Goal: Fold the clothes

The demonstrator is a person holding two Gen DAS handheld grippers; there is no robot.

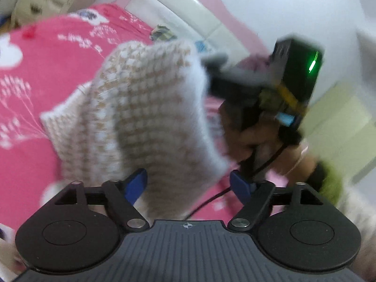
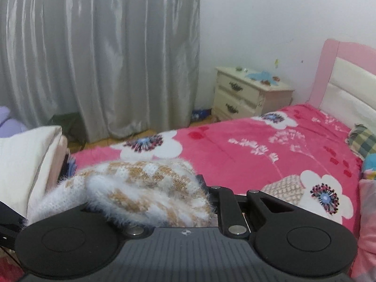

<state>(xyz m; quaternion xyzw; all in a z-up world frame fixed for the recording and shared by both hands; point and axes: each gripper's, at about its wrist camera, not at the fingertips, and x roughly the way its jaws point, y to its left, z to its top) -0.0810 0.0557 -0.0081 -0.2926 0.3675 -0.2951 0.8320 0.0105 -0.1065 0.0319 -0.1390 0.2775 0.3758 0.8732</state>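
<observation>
Soft, even room light, strong blur in the left wrist view, sharper right wrist view, bent and dark at the corners.

Open bedspread at left, crowded at right

In the left wrist view the hanging fuzzy sweater (image 1: 150,117) fills the centre and the right gripper (image 1: 212,67) blocks the right; the pink bedspread (image 1: 47,54) at left lies bare. In the right wrist view the nightstand (image 2: 246,94) stands upper right.

Pink floral blanket (image 2: 235,141) covered the bed. Cream nightstand (image 2: 246,94) stood beside the pink headboard (image 2: 329,70). Grey curtain (image 2: 94,58) hung left. Checked cloth (image 2: 363,141) lay near the headboard.
</observation>
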